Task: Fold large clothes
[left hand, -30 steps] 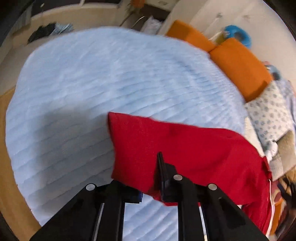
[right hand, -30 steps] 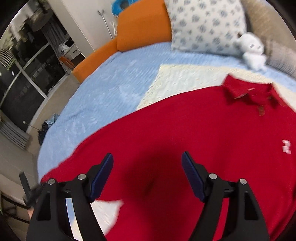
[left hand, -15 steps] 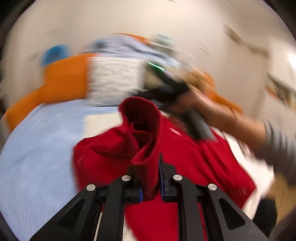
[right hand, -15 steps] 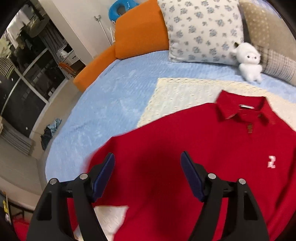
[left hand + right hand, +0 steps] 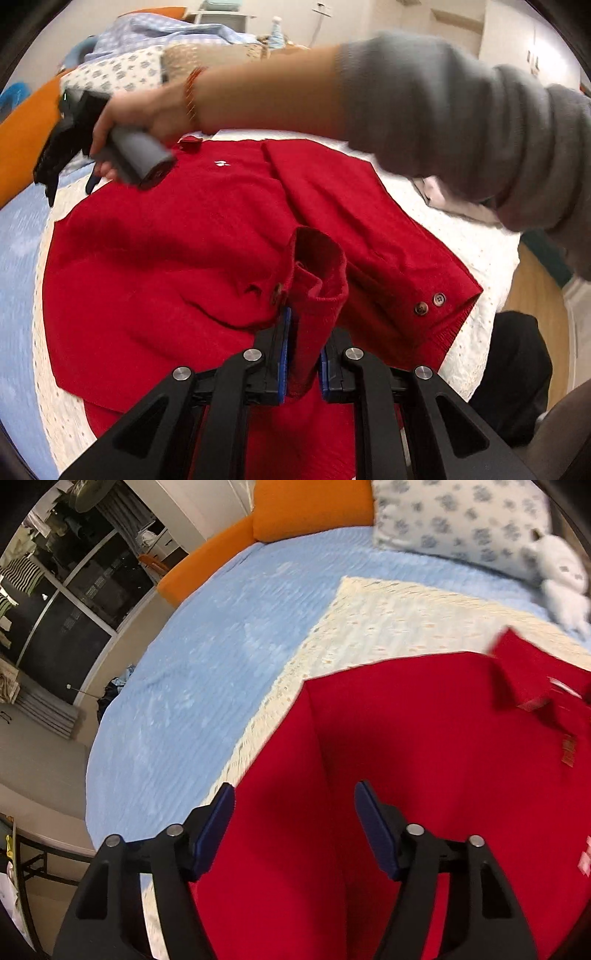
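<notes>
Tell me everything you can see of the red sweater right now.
The red sweater is a knit-looking polo with a collar, a small white chest mark and brown cuff buttons. It lies face up on a cream lace cloth over the blue bed. One sleeve lies folded across the body; the other sleeve's cuff stands up, pinched in the left gripper. The right gripper hovers open above it, jaws just narrowing, nothing between them.

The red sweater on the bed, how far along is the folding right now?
Done: the red sweater lies spread on the cream mat, one sleeve already laid along the body. In hand: the left gripper is shut on the other sleeve's cuff, carrying it over the body. The right gripper hovers open above the fabric, jaws just closing, nothing gripped. Left: releasing that sleeve, then folding the body.
</notes>
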A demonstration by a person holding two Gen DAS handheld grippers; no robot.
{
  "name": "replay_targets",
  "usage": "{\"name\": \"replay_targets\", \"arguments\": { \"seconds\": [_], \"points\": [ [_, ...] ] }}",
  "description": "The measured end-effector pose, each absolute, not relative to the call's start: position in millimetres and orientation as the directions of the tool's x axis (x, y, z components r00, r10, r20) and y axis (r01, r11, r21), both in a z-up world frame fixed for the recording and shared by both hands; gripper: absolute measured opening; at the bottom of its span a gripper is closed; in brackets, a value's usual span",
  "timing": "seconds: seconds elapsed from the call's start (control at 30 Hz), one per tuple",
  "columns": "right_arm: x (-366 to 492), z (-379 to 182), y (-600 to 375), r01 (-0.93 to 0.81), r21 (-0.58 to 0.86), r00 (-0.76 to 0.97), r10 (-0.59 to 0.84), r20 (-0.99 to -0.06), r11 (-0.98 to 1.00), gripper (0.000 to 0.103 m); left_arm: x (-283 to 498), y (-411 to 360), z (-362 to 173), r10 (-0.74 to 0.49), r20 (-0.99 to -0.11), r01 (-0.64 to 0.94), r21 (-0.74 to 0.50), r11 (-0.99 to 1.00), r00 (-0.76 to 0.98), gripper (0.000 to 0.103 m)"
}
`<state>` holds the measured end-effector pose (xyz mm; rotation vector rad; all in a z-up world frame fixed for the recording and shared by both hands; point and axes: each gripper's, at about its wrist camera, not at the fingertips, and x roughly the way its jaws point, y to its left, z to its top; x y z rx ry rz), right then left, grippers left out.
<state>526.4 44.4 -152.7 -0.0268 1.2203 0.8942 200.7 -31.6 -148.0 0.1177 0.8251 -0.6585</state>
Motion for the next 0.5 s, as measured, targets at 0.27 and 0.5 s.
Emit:
{"name": "replay_targets", "arguments": {
  "seconds": [0.27,0.5],
  "points": [
    [560.5,-202.7,116.9,-0.62,0.386,0.069,0.538,-0.84,0.683,0.045,193.7,-10.6,-156.5,-0.529,-0.687,0.552,-0.219,0.804,0.498,0.017],
    [561.2,-186.4,116.5,-0.662,0.387,0.074,0.57,-0.818,0.642,0.004,181.5,-19.8,-170.3,-0.487,-0.73,0.582,-0.151,0.799,0.479,0.017]
  ]
}}
